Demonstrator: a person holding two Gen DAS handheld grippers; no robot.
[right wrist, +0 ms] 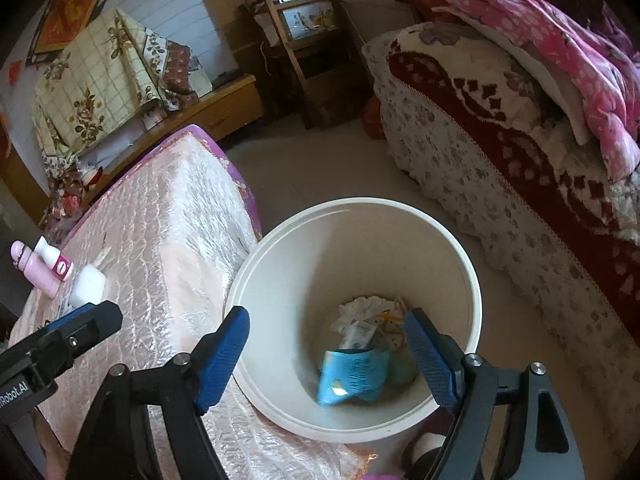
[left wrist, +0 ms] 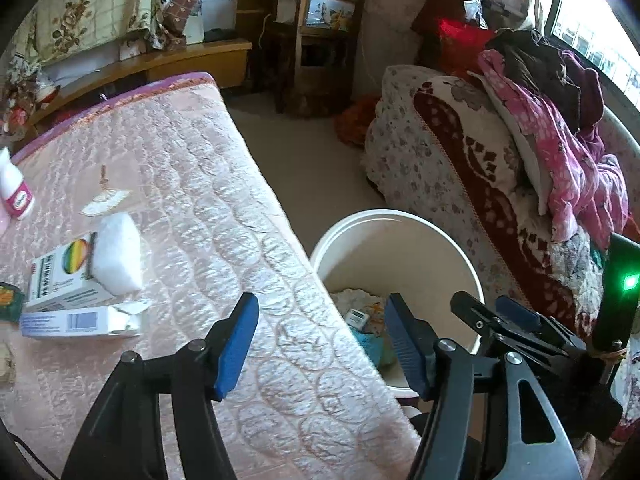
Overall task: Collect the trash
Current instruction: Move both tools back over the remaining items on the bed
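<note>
Left tool [left wrist: 322, 344] held with blue-padded fingers [left wrist: 236, 344] spread wide, nothing between them, tilted forward and down. Right tool [right wrist: 326, 354] likewise gaped wide, empty, pointed steeply downward. Right tool's black frame seen just beside the left one in the left wrist view; left tool's tip seen at the right view's left edge.

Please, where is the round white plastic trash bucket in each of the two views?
Left wrist view: the round white plastic trash bucket is at lower centre-right, beside the mattress edge.
Right wrist view: the bucket fills the lower centre, seen from above.
Shared landmark: the pink quilted mattress lies to the bucket's left in both.
</note>
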